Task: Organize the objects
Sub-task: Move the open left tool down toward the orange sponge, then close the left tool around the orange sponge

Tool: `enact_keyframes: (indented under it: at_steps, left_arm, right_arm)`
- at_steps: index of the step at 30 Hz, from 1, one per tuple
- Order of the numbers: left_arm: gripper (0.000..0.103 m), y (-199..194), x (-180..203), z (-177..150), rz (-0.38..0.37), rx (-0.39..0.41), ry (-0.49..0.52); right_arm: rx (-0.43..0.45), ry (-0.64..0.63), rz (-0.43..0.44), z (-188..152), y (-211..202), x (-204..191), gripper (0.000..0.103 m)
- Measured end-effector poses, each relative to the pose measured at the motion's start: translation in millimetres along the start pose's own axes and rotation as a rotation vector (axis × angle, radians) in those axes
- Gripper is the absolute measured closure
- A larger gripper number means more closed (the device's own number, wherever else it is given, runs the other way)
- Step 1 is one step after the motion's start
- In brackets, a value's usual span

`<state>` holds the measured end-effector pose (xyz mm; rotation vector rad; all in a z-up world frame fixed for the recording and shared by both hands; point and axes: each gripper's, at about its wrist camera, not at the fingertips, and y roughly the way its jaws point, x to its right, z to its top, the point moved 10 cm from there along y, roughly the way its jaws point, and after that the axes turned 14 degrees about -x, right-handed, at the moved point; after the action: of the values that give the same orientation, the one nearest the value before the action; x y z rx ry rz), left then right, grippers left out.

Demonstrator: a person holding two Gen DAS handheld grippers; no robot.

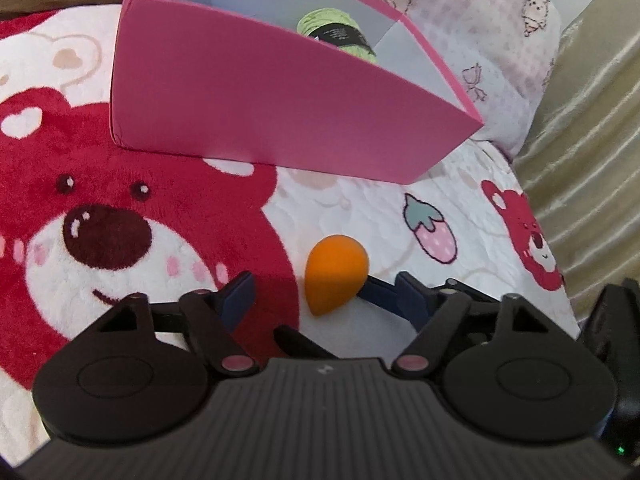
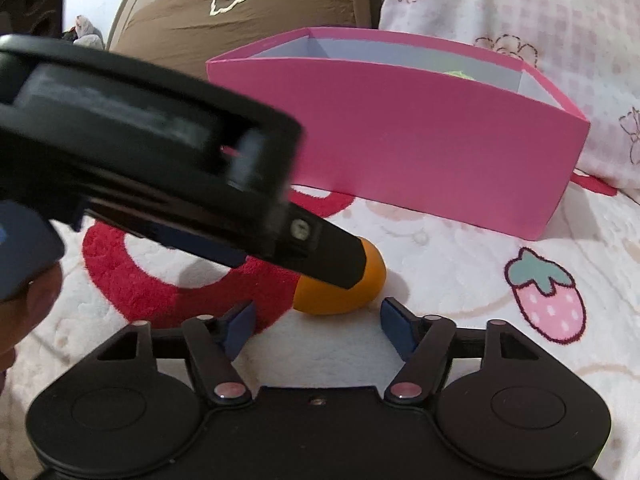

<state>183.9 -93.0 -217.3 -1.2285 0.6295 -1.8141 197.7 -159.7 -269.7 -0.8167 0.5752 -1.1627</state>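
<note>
Sponge (image 1: 335, 273) between open left tongs (image 1: 324, 296)

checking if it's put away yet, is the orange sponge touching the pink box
Apart. The left wrist view shows bare blanket between the orange sponge and the pink box.

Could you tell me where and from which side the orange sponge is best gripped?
Probably across its round, wide end, coming from above. The orange sponge is teardrop-shaped and lies on its side on the blanket, with its narrow tip towards the left gripper, whose right finger is beside it. The taper could slip out of the pads; the wide end gives them more to close on.
</note>
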Motion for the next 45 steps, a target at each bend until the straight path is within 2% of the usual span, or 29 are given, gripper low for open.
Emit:
enact_keyframes:
  at_steps: [5,7,10,13,16,28,36,45]
  left_arm:
    - [0.041,10,-2,-1,-0.01,0.013,-0.026]
    - [0.054,13,-1,0,-0.02,0.02,-0.03]
    - [0.058,13,1,-1,-0.044,0.027,-0.032]
    - [0.063,11,1,-2,-0.031,0.036,-0.021]
    - [0.064,10,1,-2,-0.038,0.031,-0.033]
    - [0.069,-9,-5,-10,-0.002,-0.019,-0.056]
    - [0.069,-19,1,-18,0.071,-0.038,-0.001]
    - [0.07,-36,5,-23,0.099,-0.052,-0.003]
  right_arm:
    - [0.007,0.017,-0.024,2,3,2,0.042]
    - [0.01,0.025,-0.033,3,4,2,0.045]
    - [0.002,0.014,-0.047,5,5,1,0.052]
    - [-0.002,-0.034,-0.084,7,3,-4,0.057]
    - [-0.002,-0.054,-0.095,7,1,-7,0.058]
    - [-0.021,-0.02,-0.051,5,-2,-20,0.058]
    - [-0.036,-0.033,-0.031,10,-10,-32,0.058]
    - [-0.056,-0.024,-0.004,12,-21,-43,0.059]
